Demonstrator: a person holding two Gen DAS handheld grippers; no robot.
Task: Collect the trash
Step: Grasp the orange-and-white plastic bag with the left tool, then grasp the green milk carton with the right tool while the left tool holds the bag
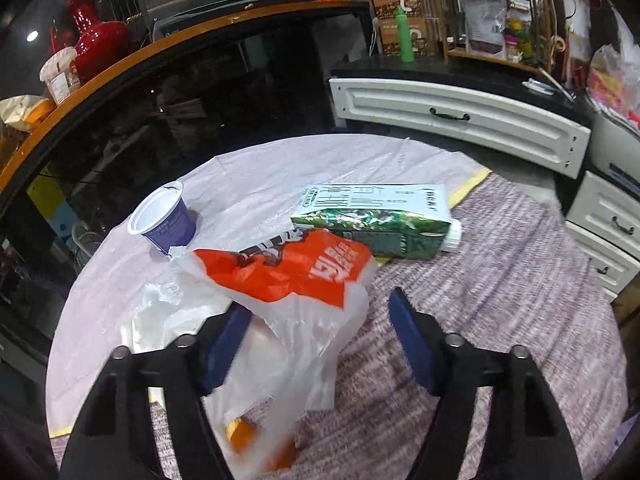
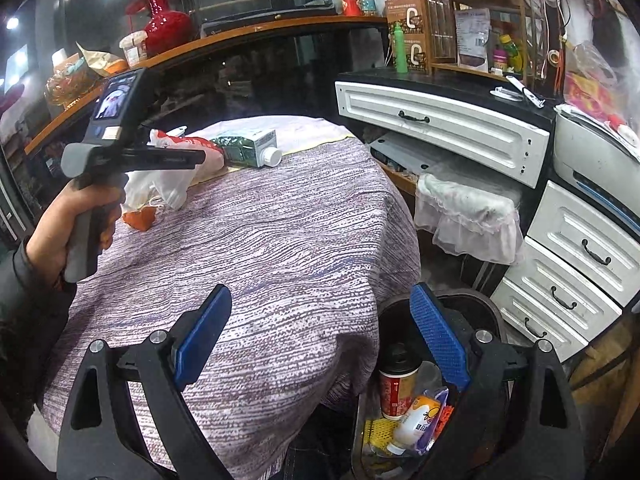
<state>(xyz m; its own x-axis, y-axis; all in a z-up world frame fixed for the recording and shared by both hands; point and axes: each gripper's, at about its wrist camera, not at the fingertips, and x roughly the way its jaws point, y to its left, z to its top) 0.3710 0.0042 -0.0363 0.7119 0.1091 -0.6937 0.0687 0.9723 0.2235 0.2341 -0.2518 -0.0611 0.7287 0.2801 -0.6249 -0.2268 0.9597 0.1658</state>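
Two views, and I take the left wrist first. The round table [image 1: 500,288] under my left gripper [image 1: 316,312] is draped in a purple-and-white woven cloth, with a paler sheet over its far half. The rim curves away at 9 o'clock against a dark glass counter, and at 2 o'clock it stops short of a white drawer unit [image 1: 460,116]. The bare weave at 3 o'clock is the widest free patch. A white-and-orange plastic bag [image 1: 296,280] lies between my blue pads; the left pad [image 1: 224,344] touches its film, the right one stands clear, so the jaws are about half spread and not clamped on it. Beyond the bag, a green milk carton [image 1: 372,220] lies on its side at 12 o'clock, and a purple cup [image 1: 168,220] stands at 10 o'clock, just beside the bag's edge.

From the right wrist, my right gripper [image 2: 320,328] hangs over the near table edge, jaws wide, nothing between them. Below the right pad, at 5 o'clock, a dark bin [image 2: 400,312] already holds a red paper cup [image 2: 396,388] and a small white bottle [image 2: 416,420]. The cloth between here and the far trash is bare. At 10 o'clock a hand [image 2: 68,224] grips the other tool over the bag, with the carton just behind.
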